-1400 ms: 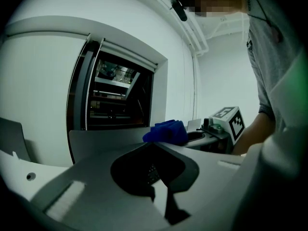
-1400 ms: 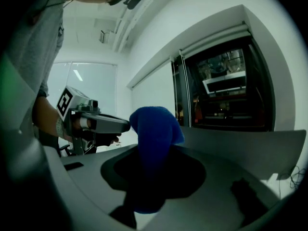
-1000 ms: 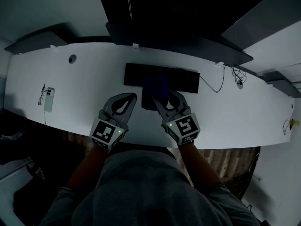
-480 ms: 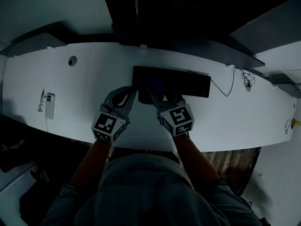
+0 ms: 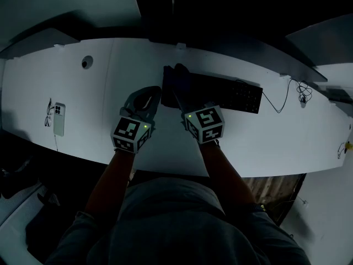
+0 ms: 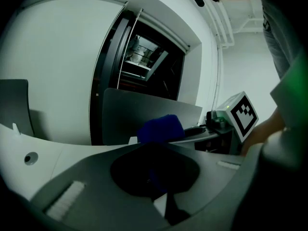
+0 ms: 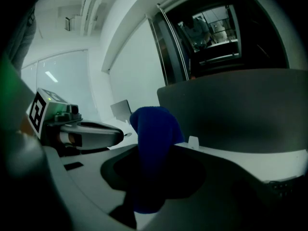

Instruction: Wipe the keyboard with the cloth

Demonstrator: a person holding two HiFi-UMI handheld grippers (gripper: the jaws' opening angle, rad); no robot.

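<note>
A long white worktop (image 5: 83,93) is seen from above, with dark screens hung along its far edge. A black keyboard (image 5: 226,93) is laid on it, slightly askew, with its cable run off to the right.

The right tool (image 5: 180,94) is held over the left end of the keyboard. In the right gripper view its jaws are seen clamped on a dark blue cloth (image 7: 153,143), which is bunched into a thick wad that stands up past the jaw tips. From above, the wad is seen against the keyboard's left end; whether it is pressed onto the keys cannot be told.

The left tool (image 5: 153,93) is held just beside the keyboard's left end, over bare worktop. Its jaws are brought together with nothing gripped between them.

A phone (image 5: 57,117) is left well apart, near the worktop's left end.

The wiping step is judged to be in hand, with the cloth placed at one end of the keyboard. A steady sweep to the right along the key rows would be called for next, with light downward pressure. The keyboard could be slid by the drag, so it might need to be steadied with the left tool at its near edge.
</note>
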